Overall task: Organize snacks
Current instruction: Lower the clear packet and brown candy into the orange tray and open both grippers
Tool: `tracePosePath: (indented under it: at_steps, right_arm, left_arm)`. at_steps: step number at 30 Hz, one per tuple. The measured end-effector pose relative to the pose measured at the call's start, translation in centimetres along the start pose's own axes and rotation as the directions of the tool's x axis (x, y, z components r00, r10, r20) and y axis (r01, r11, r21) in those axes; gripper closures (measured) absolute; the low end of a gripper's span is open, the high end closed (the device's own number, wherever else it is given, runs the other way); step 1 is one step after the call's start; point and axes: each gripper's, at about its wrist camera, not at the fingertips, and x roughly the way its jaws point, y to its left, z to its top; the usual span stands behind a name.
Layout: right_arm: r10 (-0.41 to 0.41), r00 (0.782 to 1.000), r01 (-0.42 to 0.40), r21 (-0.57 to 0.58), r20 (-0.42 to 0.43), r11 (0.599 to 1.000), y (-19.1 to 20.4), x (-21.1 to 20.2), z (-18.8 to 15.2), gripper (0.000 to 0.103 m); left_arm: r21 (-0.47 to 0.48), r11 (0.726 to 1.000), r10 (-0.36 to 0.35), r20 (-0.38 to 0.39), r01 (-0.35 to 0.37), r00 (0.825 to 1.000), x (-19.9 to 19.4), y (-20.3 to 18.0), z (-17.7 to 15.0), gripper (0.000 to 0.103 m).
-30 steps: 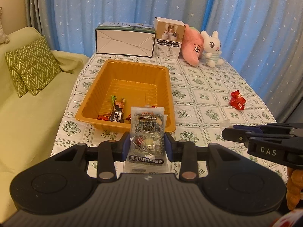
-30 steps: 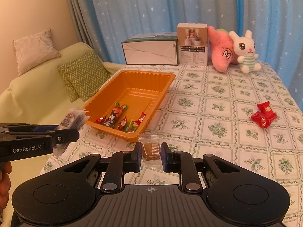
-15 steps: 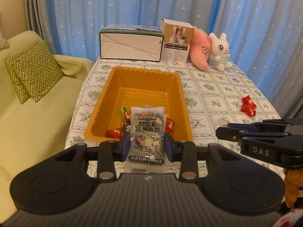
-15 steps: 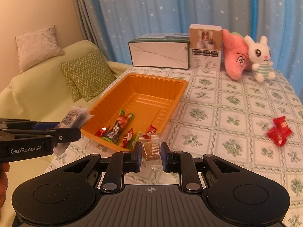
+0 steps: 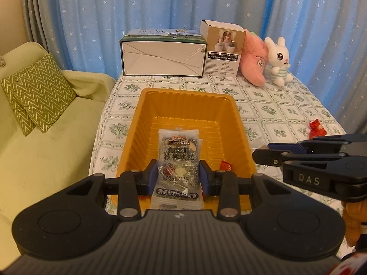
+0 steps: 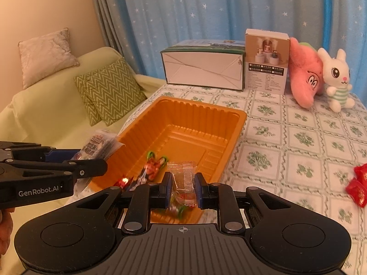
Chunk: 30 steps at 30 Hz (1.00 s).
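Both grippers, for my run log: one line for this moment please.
left gripper: shut on nut-cake packet | right gripper: shut on clear wafer packet | both over orange tray

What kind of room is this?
Probably a living room at home: a green sofa with cushions, starry blue curtains, and a table with soft toys.

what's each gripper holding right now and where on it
Left gripper pinches the black sesame snack packet by its side edges, low down. Right gripper pinches the clear-wrapped snack across its middle.

one tray, two boxes, two plushies
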Motion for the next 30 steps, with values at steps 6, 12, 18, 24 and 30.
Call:
tracePosePath:
  at_steps: [6, 12, 18, 24, 30]
  right_arm:
    - [0.001, 1.000, -0.001, 0.024, -0.005, 1.000, -0.9, 2.3, 1.7, 0.082]
    - [-0.004, 1.000, 0.005, 0.042, -0.013, 0.999, -1.6, 4.3, 2.6, 0.082]
    - [-0.012, 1.000, 0.013, 0.060, -0.018, 0.998, -2.4, 5.2, 2.9, 0.082]
    - [-0.016, 0.999, 0.019, 0.083, -0.029, 0.996, -3.2, 5.6, 2.5, 0.082]
    - [-0.014, 0.999, 0.017, 0.089, -0.032, 0.996, -3.4, 5.5, 2.1, 0.082]
  left_arm:
    - [0.017, 1.000, 0.003, -0.016, -0.002, 1.000, 2.6, 1.2, 1.4, 0.069]
    - [0.022, 1.000, -0.020, -0.038, 0.021, 0.999, 5.1, 1.5, 2.3, 0.069]
    - [0.033, 0.999, -0.040, -0.058, 0.042, 0.998, 7.1, 1.0, 2.6, 0.069]
    - [0.051, 0.998, -0.026, -0.059, 0.029, 0.998, 8.2, 0.5, 2.6, 0.062]
    - [0.038, 0.999, -0.001, -0.046, 0.003, 0.999, 7.1, 1.4, 2.1, 0.061]
